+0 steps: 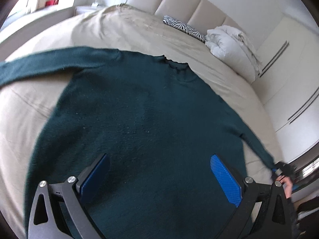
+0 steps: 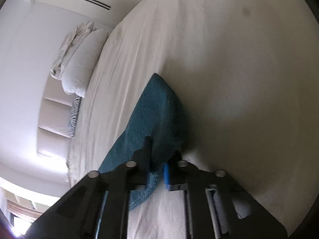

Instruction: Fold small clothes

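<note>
A dark green sweater (image 1: 139,109) lies flat on the beige bed (image 1: 99,31), sleeves spread to both sides. My left gripper (image 1: 159,175) is open and hovers over the sweater's lower body, holding nothing. My right gripper (image 1: 279,170) shows small at the far right, shut on the cuff of the sweater's right sleeve (image 1: 257,145). In the right wrist view the right gripper (image 2: 161,155) is shut on the teal-looking sleeve (image 2: 153,111), which stretches away over the bed sheet (image 2: 229,59).
A zebra-print cushion (image 1: 185,27) and a white bundled duvet (image 1: 231,47) lie by the padded headboard (image 1: 179,2). White wardrobe doors (image 1: 289,75) stand to the right of the bed. The duvet also shows in the right wrist view (image 2: 79,65).
</note>
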The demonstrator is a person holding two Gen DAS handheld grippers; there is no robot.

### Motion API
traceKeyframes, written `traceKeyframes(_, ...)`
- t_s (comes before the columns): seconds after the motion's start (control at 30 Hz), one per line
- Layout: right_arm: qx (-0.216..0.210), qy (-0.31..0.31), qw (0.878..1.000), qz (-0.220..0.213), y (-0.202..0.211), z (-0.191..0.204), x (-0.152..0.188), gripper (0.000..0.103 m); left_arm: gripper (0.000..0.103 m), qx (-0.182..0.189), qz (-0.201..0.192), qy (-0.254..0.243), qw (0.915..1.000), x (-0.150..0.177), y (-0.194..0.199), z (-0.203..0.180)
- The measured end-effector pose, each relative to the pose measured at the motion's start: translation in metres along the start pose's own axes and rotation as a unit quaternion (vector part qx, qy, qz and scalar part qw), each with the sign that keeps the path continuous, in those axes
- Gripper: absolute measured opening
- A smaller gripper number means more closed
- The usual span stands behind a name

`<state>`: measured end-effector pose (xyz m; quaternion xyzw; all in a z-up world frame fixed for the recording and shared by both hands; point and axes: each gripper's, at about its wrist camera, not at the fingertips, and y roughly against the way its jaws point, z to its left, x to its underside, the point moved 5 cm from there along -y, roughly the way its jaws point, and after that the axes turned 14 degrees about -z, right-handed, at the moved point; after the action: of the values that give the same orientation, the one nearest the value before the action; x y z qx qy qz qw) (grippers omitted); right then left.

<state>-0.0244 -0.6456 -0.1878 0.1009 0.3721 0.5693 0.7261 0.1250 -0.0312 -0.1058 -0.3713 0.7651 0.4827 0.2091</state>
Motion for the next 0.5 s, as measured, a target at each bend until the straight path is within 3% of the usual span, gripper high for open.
traceKeyframes(0.1, 0.009, 0.058, 0.998, -0.016, 0.005, 0.033, -0.001, 0.007, 0.103, 0.02, 0.002, 0.026, 0.9995, -0.013, -0.012, 0.003)
traceKeyframes(0.23, -0.025, 0.181, 0.983, -0.018, 0.016, 0.131, 0.033, 0.007, 0.102, 0.039, -0.004, 0.045, 0.9982, -0.035, -0.025, 0.005)
traceKeyframes(0.3, -0.063, 0.256, 0.965, -0.006, 0.02, 0.19, 0.073, 0.007, 0.102, 0.052, -0.01, 0.061, 0.9967, -0.047, -0.028, 0.01)
traceKeyframes(0.4, -0.13, 0.374, 0.918, 0.028, 0.027, 0.278, 0.168, 0.007, 0.102, 0.071, -0.02, 0.084, 0.9938, -0.06, -0.029, 0.018)
traceKeyframes(0.5, -0.169, 0.434, 0.882, 0.074, 0.032, 0.322, 0.261, 0.006, 0.102, 0.089, -0.025, 0.102, 0.9905, -0.069, -0.03, 0.029)
